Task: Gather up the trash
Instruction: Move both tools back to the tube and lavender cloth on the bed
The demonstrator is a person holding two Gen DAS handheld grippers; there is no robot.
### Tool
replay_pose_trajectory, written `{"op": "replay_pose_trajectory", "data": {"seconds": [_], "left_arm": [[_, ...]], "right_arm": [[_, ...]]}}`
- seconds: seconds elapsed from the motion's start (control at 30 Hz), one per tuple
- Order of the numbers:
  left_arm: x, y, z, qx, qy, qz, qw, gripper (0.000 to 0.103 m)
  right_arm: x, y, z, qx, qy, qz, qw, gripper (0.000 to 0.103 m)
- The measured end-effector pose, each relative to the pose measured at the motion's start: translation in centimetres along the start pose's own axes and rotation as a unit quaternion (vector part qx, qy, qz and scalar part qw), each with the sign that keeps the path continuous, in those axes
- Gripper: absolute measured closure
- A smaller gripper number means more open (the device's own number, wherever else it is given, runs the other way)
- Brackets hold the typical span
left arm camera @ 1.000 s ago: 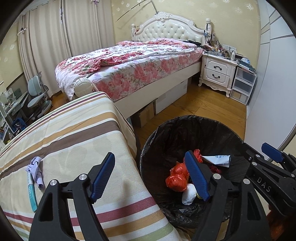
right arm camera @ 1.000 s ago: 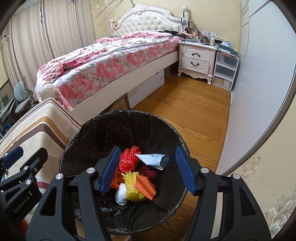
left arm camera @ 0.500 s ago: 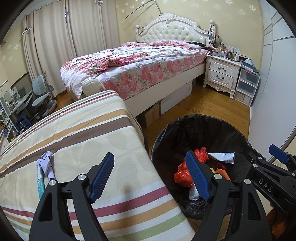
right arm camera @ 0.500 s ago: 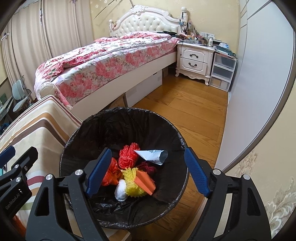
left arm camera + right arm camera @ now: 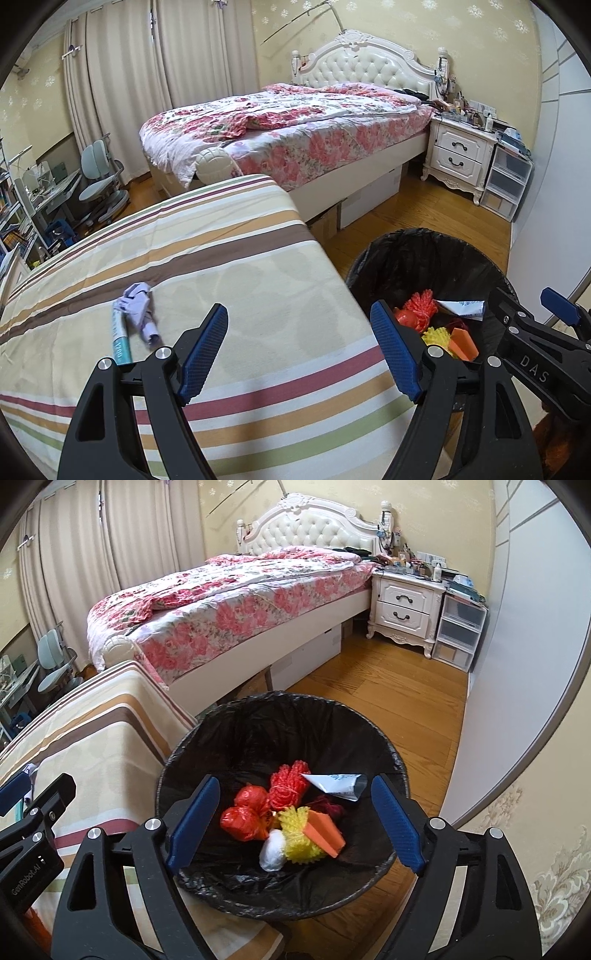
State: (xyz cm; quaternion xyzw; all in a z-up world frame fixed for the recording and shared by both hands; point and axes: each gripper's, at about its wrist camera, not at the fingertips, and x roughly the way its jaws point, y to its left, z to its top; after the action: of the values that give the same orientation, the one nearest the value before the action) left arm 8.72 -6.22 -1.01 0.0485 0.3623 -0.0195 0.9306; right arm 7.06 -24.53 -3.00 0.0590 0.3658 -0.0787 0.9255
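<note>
Both tongs are empty — left tongs (image 5: 299, 349) gape over the striped tabletop (image 5: 240, 280), right tongs (image 5: 295, 821) are opening above the black-lined bin (image 5: 373, 731). Crumpled purple wrapper (image 5: 137, 308) and teal tube (image 5: 120, 338) lie near the tabletop's left edge — nothing blocks them.

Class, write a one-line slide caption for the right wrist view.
Right gripper, jaws opening and empty, above the black-lined bin of colourful trash.

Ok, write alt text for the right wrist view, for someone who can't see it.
The right gripper, jaws opening with nothing between them, hangs over a black-lined trash bin holding red netting, a yellow mesh ball, an orange wedge and a white wrapper. A striped table stands left, a floral bed behind.
</note>
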Motion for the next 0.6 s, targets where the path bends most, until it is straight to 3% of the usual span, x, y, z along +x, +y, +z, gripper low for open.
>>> {"op": "replay_pose_trajectory", "data": {"seconds": [0.6], "left_arm": [[-1.7, 8.6, -2.7, -0.060, 0.015, 0.060, 0.9963, 0.026]], "right_arm": [[-1.9, 7.1, -1.0, -0.053, 0.001, 0.053, 0.997, 0.021]]}}
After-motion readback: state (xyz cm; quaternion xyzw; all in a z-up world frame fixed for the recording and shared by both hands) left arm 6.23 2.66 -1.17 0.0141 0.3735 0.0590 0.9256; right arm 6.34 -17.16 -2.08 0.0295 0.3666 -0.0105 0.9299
